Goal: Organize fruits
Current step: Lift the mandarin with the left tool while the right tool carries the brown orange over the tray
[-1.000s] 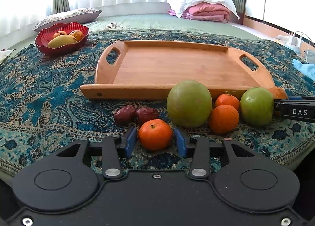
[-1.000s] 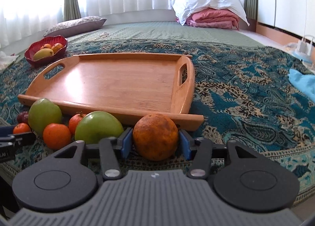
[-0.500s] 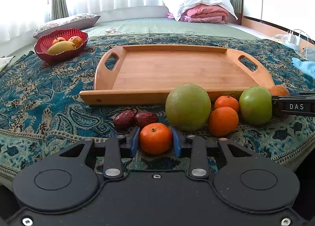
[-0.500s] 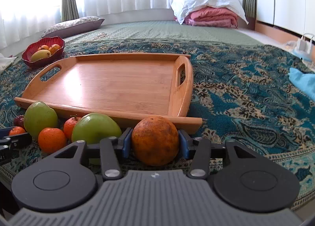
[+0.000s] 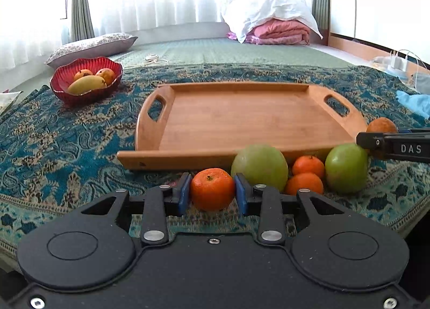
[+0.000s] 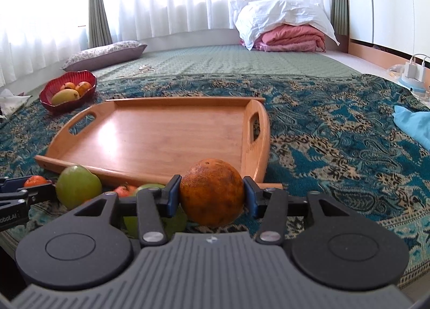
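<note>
My left gripper (image 5: 212, 193) is shut on a small mandarin (image 5: 212, 188) and holds it above the cloth, just before the wooden tray (image 5: 242, 118). My right gripper (image 6: 211, 196) is shut on a large brown-orange fruit (image 6: 212, 192) and holds it raised at the tray's (image 6: 150, 137) near right corner. On the cloth by the tray's front edge lie a large green fruit (image 5: 259, 165), two mandarins (image 5: 306, 174) and a green apple (image 5: 346, 167). The tray holds no fruit.
A red bowl (image 5: 86, 80) with a mango and other fruit stands at the back left. A patterned blue cloth (image 5: 67, 142) covers the surface. A blue cloth (image 6: 414, 123) lies at the right. Bedding (image 5: 276, 26) is piled far behind.
Both grippers have lifted with their fruits: the mandarin and the brown-orange fruit have risen off the cloth. The two dark dates are now hidden behind the left gripper.
</note>
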The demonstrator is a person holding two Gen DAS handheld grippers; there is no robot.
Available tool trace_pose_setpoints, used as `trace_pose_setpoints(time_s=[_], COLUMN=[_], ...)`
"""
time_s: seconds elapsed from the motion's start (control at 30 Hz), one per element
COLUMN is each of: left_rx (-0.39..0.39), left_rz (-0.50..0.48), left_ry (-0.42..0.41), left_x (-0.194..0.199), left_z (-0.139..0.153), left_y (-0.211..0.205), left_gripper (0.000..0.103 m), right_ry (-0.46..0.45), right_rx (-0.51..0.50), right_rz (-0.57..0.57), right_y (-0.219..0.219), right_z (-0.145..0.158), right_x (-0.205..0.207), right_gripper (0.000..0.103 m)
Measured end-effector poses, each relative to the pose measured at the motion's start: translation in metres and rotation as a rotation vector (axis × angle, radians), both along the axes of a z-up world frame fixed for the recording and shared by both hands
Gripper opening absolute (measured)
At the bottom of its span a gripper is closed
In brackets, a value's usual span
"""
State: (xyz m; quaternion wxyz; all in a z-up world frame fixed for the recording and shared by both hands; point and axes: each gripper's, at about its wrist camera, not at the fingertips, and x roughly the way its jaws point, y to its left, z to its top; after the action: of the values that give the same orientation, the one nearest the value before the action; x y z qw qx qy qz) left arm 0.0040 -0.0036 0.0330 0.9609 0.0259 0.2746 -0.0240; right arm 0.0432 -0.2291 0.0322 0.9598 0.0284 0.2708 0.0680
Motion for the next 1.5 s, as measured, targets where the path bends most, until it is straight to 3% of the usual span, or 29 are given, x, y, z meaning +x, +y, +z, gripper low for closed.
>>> trace_pose_setpoints(time_s=[0.47,0.97,1.13,1.5], left_rx=[-0.055,-0.108,-0.153,-0.131], left_rz=[-0.008,-0.038,-0.040,-0.024], left_ry=[0.000,0.042,0.108,0.194], left_x=[0.040,0.125,0.158,0.208], left_z=[0.028,0.060,0.057,0.033], left_y=[0.013,0.018,0.020,0.017], left_gripper=[0.032,0.032,0.032,0.033], right_ry=[-0.010,0.068,0.121,0.186], right_rx=[0.058,0.135,0.167,0.112], right_rz=[0.033,0.073,0.049,0.026], right_y=[0.016,0.027,0.022,0.028], right_z=[0.011,0.037,0.033,0.015], right_x=[0.024,0.105,0.138,0.175], right_gripper=[0.052,0.052,0.052,0.052])
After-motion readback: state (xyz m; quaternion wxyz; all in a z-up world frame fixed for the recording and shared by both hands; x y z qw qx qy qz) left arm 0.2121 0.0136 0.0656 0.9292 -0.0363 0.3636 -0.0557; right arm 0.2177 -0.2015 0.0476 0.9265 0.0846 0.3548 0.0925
